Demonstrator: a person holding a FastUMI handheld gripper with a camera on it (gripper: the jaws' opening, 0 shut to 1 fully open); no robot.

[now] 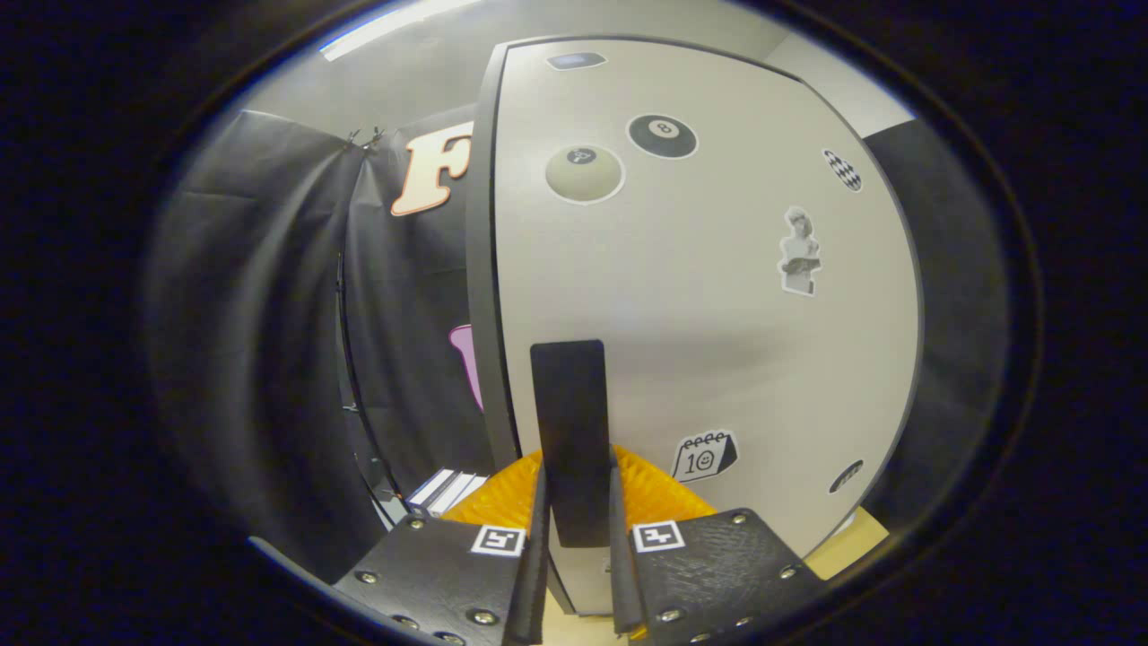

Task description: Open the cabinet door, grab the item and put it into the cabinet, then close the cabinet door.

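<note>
Gripper [576,529] at frame bottom ctr, 2 fingers clamped on black handle [569,431] of cabinet door [717,341]; door w/ stickers.

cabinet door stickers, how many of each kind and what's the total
On the cabinet door, whose black handle sits between the fingers of the hand-held gripper:
Billiard ball stickers: 2 (pale, black)
Statue sticker: 1
Calendar sticker: 1
Checkered sticker: 1
Dark ovals, too small to identify: 2 ()
Total: 7
</note>
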